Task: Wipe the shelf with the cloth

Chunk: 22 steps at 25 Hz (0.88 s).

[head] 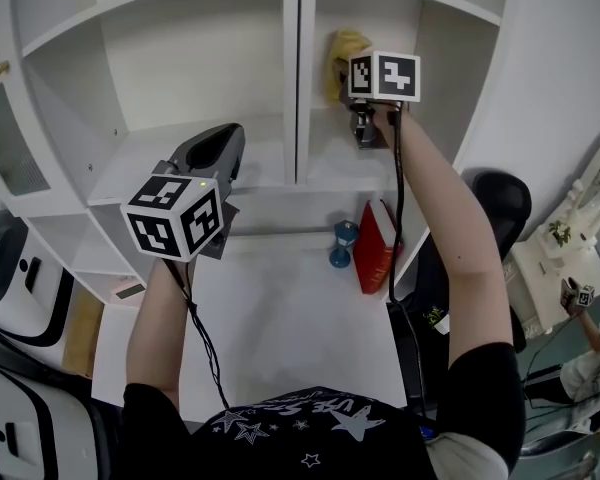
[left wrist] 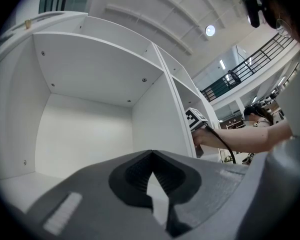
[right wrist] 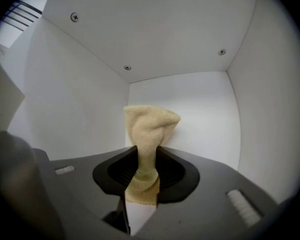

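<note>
A yellow cloth sticks up between the jaws of my right gripper, which is shut on it. In the head view that right gripper reaches into the upper right compartment of the white shelf, with the cloth against the back wall. My left gripper hovers in front of the left compartment. The left gripper is shut with nothing in it and faces that bare compartment. The right gripper's marker cube shows beyond the divider.
On the lower shelf board stand a red book and a small blue dumbbell-shaped object. A black chair sits to the right of the shelf unit. White cabinets and a dark curved object lie at the left edge.
</note>
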Motion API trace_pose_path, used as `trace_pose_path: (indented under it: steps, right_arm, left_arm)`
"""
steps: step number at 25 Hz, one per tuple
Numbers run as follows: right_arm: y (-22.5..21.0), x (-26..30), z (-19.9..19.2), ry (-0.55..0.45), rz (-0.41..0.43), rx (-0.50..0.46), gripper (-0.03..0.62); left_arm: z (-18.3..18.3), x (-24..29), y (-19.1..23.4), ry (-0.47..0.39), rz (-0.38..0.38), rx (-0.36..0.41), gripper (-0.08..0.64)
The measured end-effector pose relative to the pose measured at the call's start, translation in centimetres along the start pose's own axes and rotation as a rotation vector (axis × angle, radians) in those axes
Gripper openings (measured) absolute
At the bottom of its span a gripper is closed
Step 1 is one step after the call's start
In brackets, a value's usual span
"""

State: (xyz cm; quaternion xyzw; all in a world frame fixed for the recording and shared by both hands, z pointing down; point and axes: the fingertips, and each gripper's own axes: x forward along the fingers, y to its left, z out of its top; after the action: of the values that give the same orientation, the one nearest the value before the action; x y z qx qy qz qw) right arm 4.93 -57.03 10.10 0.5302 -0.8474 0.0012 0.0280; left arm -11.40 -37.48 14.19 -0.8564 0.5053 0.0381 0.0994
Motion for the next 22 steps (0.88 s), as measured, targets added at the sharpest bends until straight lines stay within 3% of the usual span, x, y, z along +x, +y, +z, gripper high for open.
trace_pose_path:
  steps: [4,9,22]
  right_arm:
    - [3.1,1.5,-1.2,0.034,0.104,0.014,0.132]
    - [5.0,3.1,-2.9,0.075,0.165,0.012,0.133]
    - [2.3,4.8,-4.8,0.103,0.094,0.002,0.133]
  left_arm:
    - [-0.1,-0.1,0.0,-0.005,-0.002,-0.007,0.001]
    - [-0.3,-0.2,-0.1,-0.008,-0.014,-0.015,0.001]
    - [-1.2,0.4,0.6,0.009,-0.032,-0.024,0.001]
